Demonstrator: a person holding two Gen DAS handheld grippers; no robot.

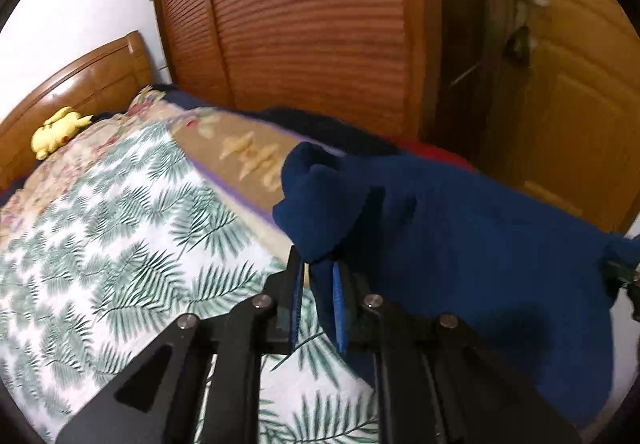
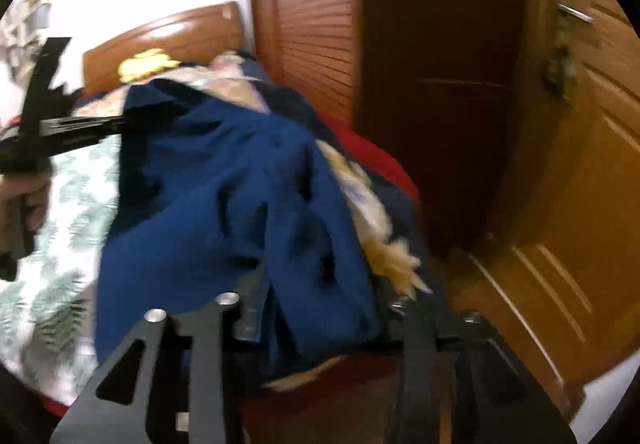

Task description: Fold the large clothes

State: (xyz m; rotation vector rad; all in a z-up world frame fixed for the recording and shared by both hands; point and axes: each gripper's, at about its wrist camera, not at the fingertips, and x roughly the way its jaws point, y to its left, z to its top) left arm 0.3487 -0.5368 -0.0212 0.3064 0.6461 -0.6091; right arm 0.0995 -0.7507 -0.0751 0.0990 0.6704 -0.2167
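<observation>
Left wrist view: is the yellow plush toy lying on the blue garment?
No. The yellow plush toy lies by the headboard, apart from the blue garment.

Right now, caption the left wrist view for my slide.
Left claw pinching dark blue fabric garment above palm-leaf print bedspread.

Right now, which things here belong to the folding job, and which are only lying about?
For the job:
- blue garment
- left tool, shut on the garment
- right tool, shut on the garment

Lying about:
- leaf-print bedspread
- yellow plush toy
- headboard
- slatted wardrobe
- door
</observation>
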